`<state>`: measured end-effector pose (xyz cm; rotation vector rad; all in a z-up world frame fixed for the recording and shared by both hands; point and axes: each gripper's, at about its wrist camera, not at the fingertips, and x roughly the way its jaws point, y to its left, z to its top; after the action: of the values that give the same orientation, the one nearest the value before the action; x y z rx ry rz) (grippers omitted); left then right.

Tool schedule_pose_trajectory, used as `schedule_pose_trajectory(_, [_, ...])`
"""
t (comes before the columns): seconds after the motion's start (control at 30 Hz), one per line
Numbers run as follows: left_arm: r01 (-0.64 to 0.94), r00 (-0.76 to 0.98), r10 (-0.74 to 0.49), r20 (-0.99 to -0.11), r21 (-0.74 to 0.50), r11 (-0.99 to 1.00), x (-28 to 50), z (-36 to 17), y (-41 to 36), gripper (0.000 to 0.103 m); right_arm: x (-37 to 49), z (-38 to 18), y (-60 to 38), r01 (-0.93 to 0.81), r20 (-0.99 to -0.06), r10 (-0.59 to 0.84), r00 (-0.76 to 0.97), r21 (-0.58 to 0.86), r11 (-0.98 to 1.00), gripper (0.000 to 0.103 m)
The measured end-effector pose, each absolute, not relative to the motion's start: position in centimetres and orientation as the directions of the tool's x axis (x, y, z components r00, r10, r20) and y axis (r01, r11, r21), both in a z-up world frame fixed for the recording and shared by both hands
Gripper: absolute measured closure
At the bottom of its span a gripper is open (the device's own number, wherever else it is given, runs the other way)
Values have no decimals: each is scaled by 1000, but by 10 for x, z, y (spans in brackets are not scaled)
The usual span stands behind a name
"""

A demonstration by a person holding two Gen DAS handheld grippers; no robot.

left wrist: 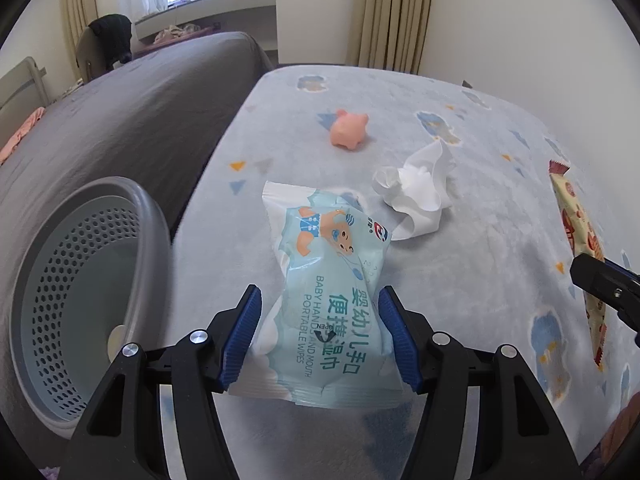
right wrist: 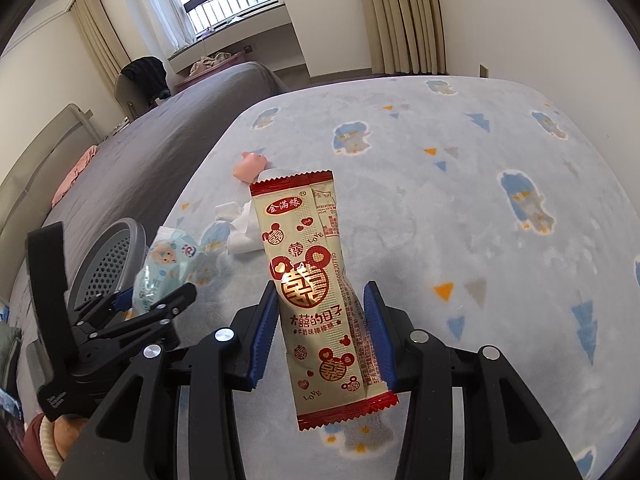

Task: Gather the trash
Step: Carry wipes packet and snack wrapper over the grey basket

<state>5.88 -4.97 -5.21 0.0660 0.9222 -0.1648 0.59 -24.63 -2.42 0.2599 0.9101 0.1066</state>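
Observation:
My left gripper (left wrist: 320, 304) is shut on a light blue baby wipes pack (left wrist: 332, 292), pads pressed on both its sides, held just above the patterned blanket (left wrist: 480, 264). My right gripper (right wrist: 322, 300) is shut on a long cream and red candy wrapper (right wrist: 316, 280), which also shows at the right edge of the left wrist view (left wrist: 576, 232). A crumpled white tissue (left wrist: 418, 188) lies on the blanket beyond the wipes pack; it also shows in the right wrist view (right wrist: 240, 228). A grey perforated basket (left wrist: 80, 300) stands left of the left gripper.
A pink pig toy (left wrist: 348, 130) lies on the blanket behind the tissue. A grey-covered bed (left wrist: 120, 120) runs along the left. The left gripper body (right wrist: 120, 320) sits close to the left of the right gripper. Curtains and a window are at the back.

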Motion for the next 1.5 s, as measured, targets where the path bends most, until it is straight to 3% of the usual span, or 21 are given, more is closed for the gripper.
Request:
schedule_pose_trajectory(0.57, [108,677,-76,-732,-4,994,43,-4,12,44,33,0,-176,-105,-733,277,621,273,956,61])
schedule_pose_trajectory(1.1, [-81,713,101,-694,62,995,43,33,117,44,74,45,-68,-352,-695,403,596,225,909,61])
schedule_pose_trajectory(1.5, [-203,680,183,-710,58,977,45,23,172,44,94,47,2,-481,-680,499,537,240,843,61])
